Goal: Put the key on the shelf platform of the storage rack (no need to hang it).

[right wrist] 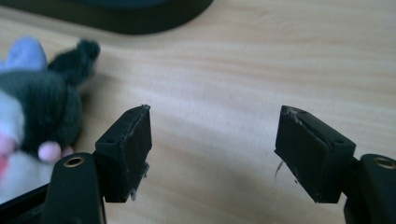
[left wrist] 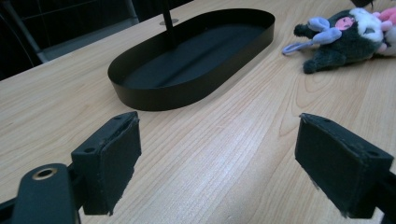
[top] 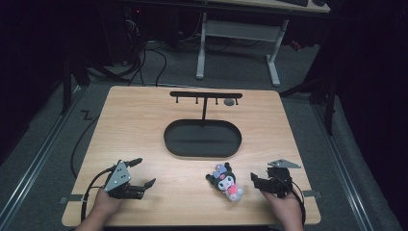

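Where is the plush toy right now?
In the high view the plush toy lies on the table's near edge, just left of the right gripper, below the black oval tray.

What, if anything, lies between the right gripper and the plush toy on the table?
Nothing visible does. The plush toy lies on the bare wooden table just to the left of the right gripper, whose jaws stand open with only bare wood between them. The black oval tray sits farther back.
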